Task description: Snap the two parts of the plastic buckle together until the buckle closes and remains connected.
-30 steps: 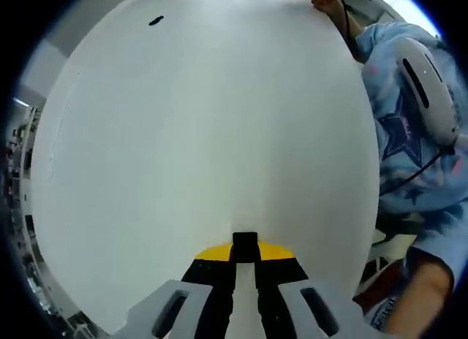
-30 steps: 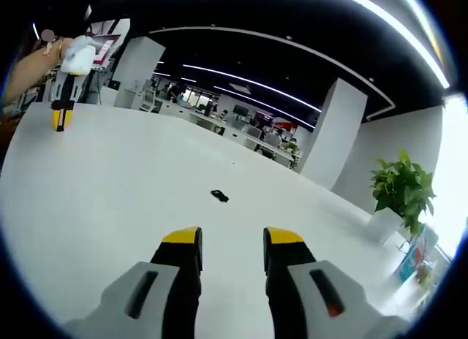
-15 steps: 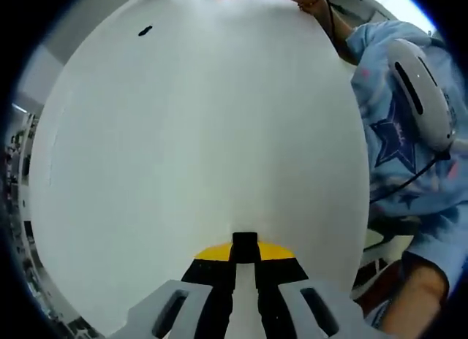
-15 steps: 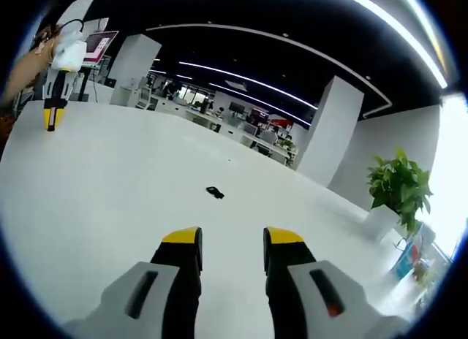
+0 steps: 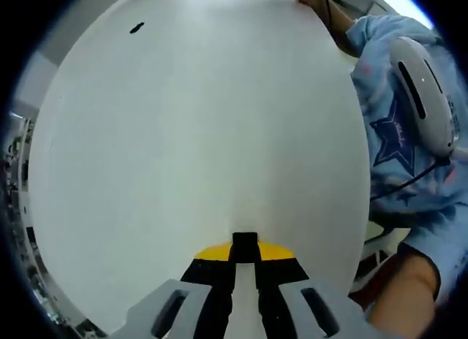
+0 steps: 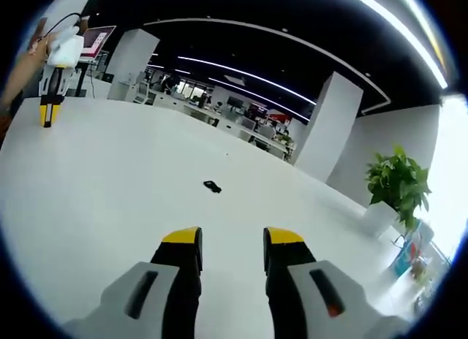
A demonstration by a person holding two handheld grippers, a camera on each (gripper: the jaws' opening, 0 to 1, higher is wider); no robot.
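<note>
Ahead of the right gripper [image 6: 231,244], whose jaws stand apart, the white table [image 6: 110,185] runs bare up to the small black buckle [image 6: 212,186], with free room on both sides of it. The left gripper [image 6: 48,112] hangs far off to the left. A plant [image 6: 398,185] stands far right, past the table edge.

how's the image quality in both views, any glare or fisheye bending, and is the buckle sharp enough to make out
Left gripper view: the white table is evenly lit and nearly washed out, its edge bowed by the fisheye, and the small black plastic buckle is a tiny speck. Right gripper view: bright glare at the right edge beside the green potted plant, ceiling light strips curve, and the buckle is too small for detail.
</note>
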